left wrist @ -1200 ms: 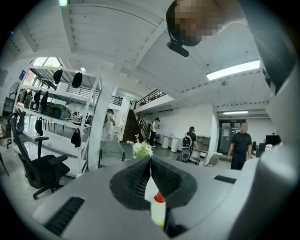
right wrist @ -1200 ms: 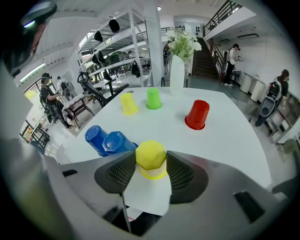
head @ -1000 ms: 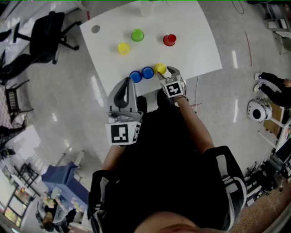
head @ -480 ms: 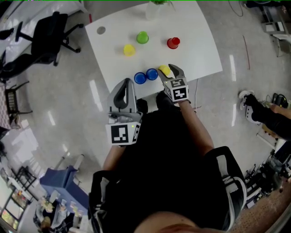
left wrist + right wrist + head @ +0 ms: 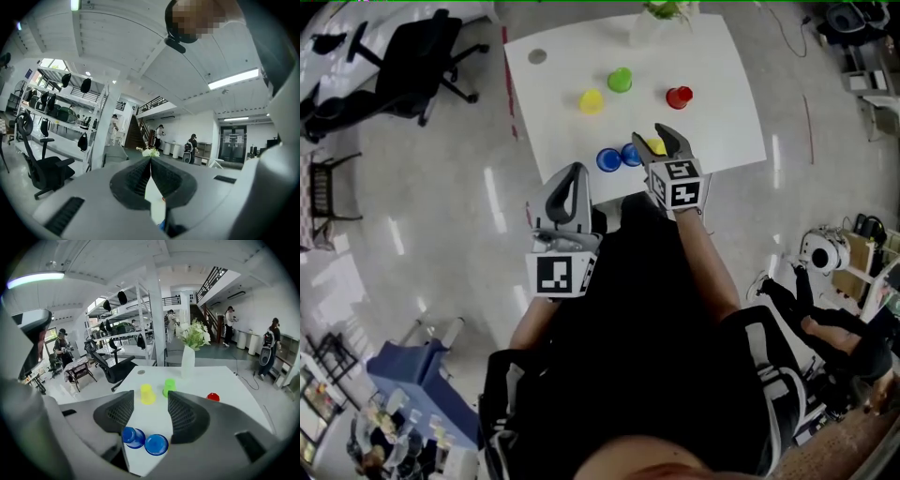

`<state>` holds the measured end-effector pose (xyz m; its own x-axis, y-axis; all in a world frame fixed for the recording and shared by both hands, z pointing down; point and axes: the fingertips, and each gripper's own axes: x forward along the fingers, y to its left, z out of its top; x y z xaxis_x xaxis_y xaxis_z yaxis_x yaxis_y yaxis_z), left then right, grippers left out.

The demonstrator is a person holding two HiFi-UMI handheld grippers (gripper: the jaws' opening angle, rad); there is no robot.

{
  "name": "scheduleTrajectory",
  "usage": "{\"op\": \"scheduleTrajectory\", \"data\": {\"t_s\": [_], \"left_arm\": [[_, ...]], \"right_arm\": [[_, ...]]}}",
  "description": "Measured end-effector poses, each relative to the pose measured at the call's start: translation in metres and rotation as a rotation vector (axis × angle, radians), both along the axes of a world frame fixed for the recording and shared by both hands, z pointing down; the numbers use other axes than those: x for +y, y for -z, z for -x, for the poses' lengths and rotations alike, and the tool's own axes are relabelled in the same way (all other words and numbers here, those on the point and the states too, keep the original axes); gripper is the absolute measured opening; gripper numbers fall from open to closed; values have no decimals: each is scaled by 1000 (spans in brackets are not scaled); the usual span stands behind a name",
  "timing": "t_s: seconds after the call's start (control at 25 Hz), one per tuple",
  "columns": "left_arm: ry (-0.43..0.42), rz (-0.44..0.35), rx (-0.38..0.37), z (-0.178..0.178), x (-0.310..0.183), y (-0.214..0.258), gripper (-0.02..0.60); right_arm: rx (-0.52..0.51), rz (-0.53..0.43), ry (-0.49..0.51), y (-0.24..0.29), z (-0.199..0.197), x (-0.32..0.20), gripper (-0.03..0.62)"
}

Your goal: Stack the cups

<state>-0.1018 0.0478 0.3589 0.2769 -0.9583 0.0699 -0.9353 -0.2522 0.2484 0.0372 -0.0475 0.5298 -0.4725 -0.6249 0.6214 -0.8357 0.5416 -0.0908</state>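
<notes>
Open-plan office: swivel chairs (image 5: 112, 369), shelving (image 5: 61, 101)

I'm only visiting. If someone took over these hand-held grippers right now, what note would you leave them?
Left hand-held gripper: shut, empty, held by the near edge of the table.
Right hand-held gripper: open, empty, over that near edge.
Cups: two blue cups sit side by side below the right jaws. The near yellow cup is beside them, partly hidden. Farther off, each apart, are the far yellow cup, green cup and red cup.
Done: nothing stacked.
Left: all the stacking.
</notes>
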Motion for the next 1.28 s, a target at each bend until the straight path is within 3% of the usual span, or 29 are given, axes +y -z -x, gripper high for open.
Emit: {"op": "scheduleTrajectory", "data": {"t_s": [0.24,0.64,1.28], "left_arm": [[33,23,13,13,6,-3,21],[137,60,-3,29,-30,-13,21],[225,170,18,52,-92,-58,21]], "right_arm": [[0,-3,57,9,30,-6,241],[15,49,190,-14,72,-46,239],[117,214,308,-106,102,-89,241]]}}
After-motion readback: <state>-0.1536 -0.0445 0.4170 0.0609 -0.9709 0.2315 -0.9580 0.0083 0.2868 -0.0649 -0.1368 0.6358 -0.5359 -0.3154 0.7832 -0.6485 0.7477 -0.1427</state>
